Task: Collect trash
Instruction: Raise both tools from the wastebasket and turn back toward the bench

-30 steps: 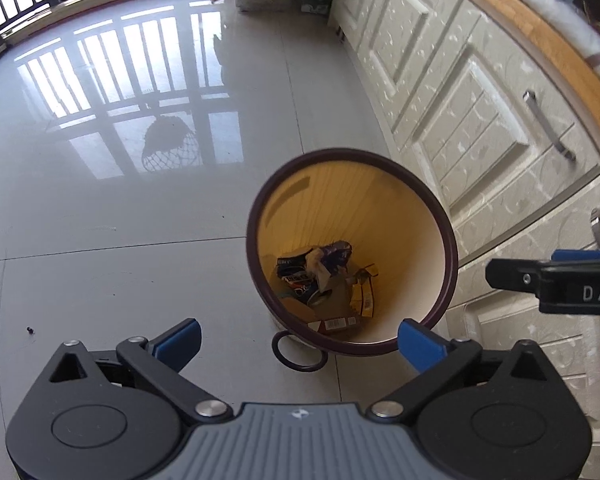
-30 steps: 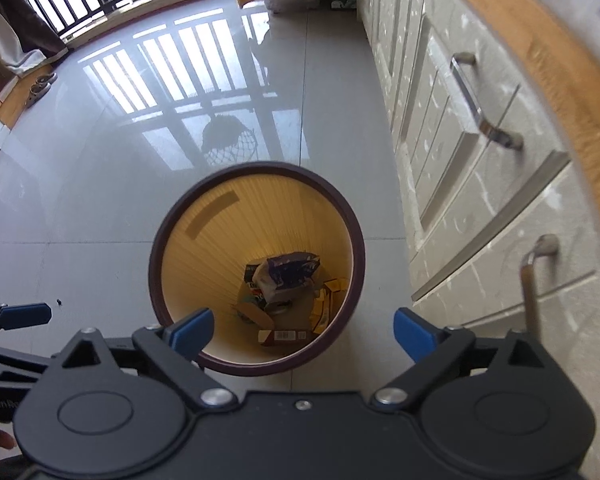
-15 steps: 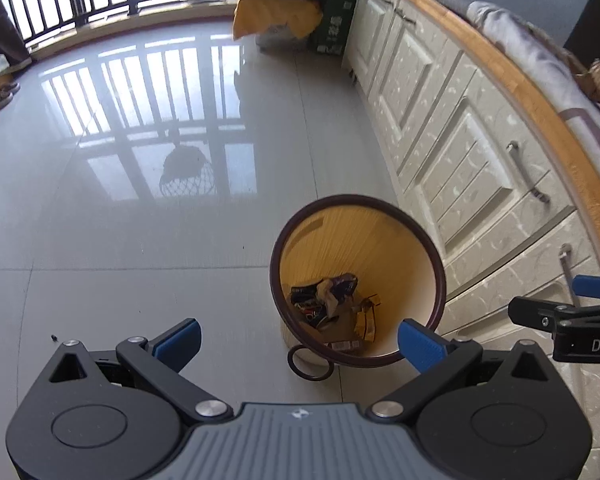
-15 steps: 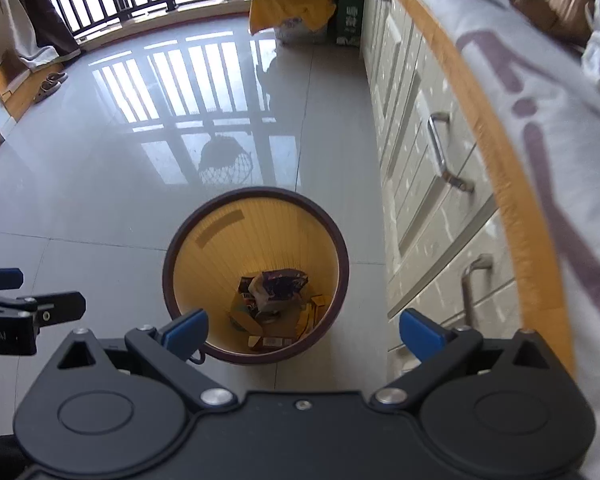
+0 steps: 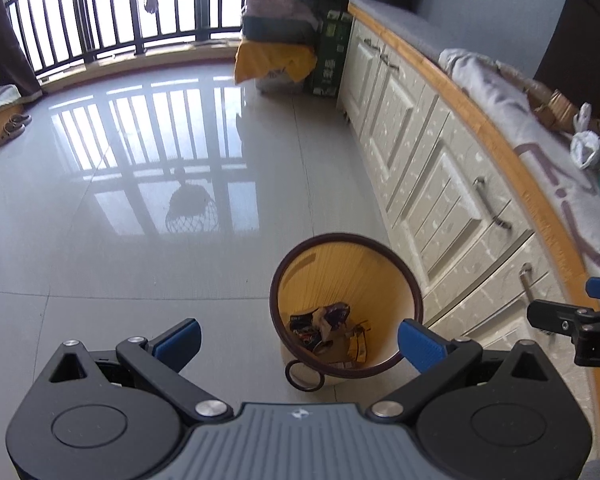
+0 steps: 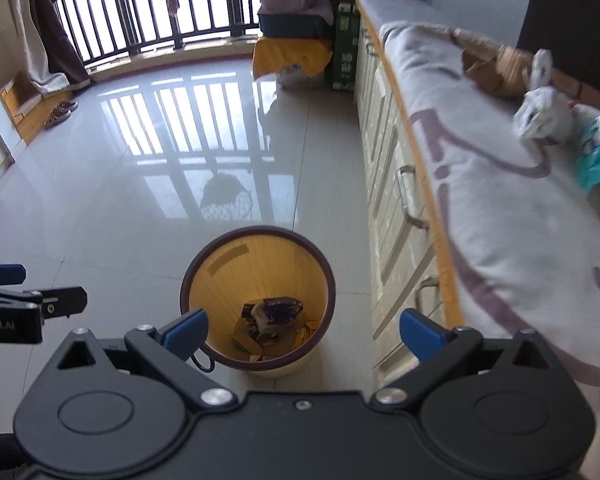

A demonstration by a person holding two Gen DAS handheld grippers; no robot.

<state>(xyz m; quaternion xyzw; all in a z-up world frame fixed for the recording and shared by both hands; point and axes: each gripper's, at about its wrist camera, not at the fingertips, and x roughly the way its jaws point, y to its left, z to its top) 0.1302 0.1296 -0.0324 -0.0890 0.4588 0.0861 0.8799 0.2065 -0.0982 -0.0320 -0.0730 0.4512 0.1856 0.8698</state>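
A round yellow bin [image 5: 346, 276] [image 6: 260, 268] with a dark rim stands on the tiled floor beside the cabinets, with several wrappers and cartons [image 5: 328, 330] [image 6: 270, 322] at its bottom. My left gripper [image 5: 300, 338] is open and empty, high above the bin's near side. My right gripper [image 6: 304, 328] is open and empty too, above the bin and the cabinet front. On the cloth-covered counter lie a crumpled white bag [image 6: 544, 114] [image 5: 586, 148], a teal packet [image 6: 598, 148] and brown paper [image 6: 490, 66].
White cabinets [image 5: 428, 176] with metal handles run along the right under a wooden-edged counter [image 6: 432, 184]. Glossy floor [image 5: 140, 184] spreads to the left up to a balcony railing. A yellow-draped box [image 5: 276, 62] and a green carton stand at the far end.
Both grippers have risen and tilted up, so the bin looks smaller and lower. The counter top with its cloth and litter has come into view.
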